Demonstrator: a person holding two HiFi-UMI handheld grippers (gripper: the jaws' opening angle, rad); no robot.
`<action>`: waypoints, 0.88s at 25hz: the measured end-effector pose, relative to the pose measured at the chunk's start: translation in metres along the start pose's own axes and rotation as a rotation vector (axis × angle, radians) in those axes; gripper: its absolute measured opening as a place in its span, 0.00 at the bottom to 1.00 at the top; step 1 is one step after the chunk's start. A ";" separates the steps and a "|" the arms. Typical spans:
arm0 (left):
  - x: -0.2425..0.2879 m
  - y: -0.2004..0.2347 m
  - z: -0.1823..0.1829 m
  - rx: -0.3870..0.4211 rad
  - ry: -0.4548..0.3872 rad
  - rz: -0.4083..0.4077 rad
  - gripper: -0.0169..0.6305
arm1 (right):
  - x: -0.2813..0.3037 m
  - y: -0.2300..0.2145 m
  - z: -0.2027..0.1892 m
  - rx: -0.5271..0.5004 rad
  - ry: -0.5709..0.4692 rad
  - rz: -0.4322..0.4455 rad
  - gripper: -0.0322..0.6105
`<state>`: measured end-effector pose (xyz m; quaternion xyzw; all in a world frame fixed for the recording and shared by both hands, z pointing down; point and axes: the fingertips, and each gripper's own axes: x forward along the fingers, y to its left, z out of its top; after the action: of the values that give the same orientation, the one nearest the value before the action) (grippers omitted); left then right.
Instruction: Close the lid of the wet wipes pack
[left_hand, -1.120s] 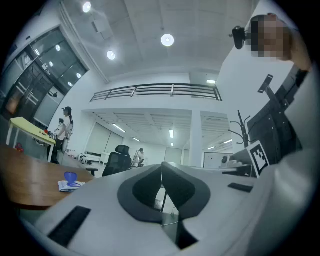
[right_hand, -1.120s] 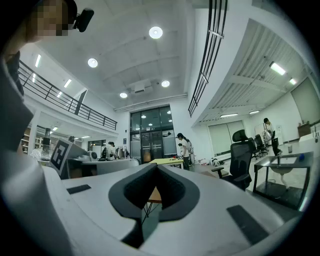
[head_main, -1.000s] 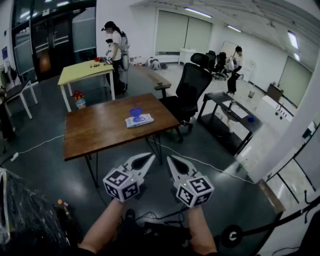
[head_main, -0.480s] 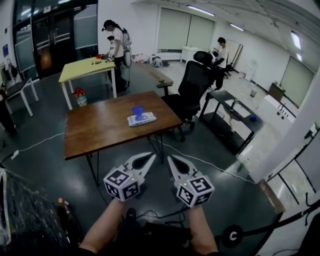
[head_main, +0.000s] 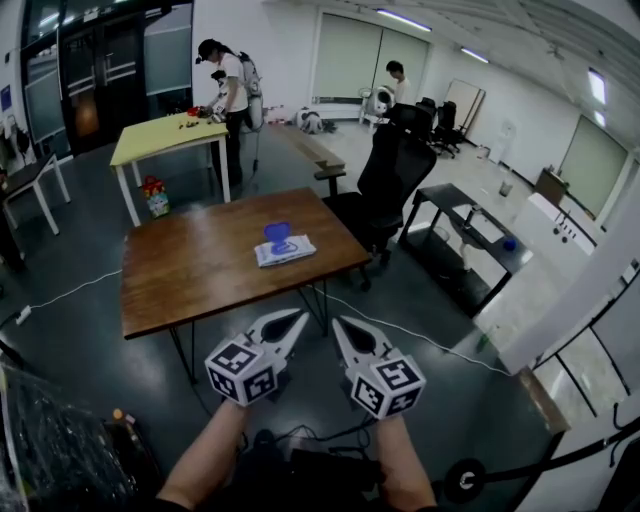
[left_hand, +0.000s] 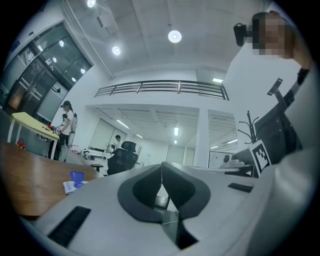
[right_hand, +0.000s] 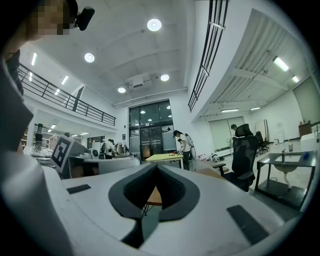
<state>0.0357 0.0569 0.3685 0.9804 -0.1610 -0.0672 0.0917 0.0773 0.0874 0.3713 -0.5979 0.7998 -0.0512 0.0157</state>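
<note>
Brown table (head_main: 190, 285), wipes pack (head_main: 285, 248) nr right edge

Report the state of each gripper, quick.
Left gripper: closed, holding nothing.
Right gripper: closed, holding nothing.

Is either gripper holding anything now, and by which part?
Nothing is held. The left gripper and right gripper are both shut and empty; the white wet wipes pack lies untouched on the brown wooden table.
</note>
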 end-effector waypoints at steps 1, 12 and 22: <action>0.003 0.009 0.000 -0.002 0.001 -0.002 0.03 | 0.008 -0.002 0.000 -0.001 0.002 -0.003 0.06; 0.029 0.110 0.007 -0.036 0.053 -0.071 0.03 | 0.109 -0.023 -0.002 0.030 0.026 -0.082 0.06; 0.044 0.184 -0.001 -0.082 0.101 -0.080 0.03 | 0.178 -0.040 -0.008 0.058 0.043 -0.121 0.06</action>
<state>0.0212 -0.1285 0.4024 0.9836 -0.1141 -0.0279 0.1368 0.0640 -0.0940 0.3894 -0.6431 0.7606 -0.0881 0.0126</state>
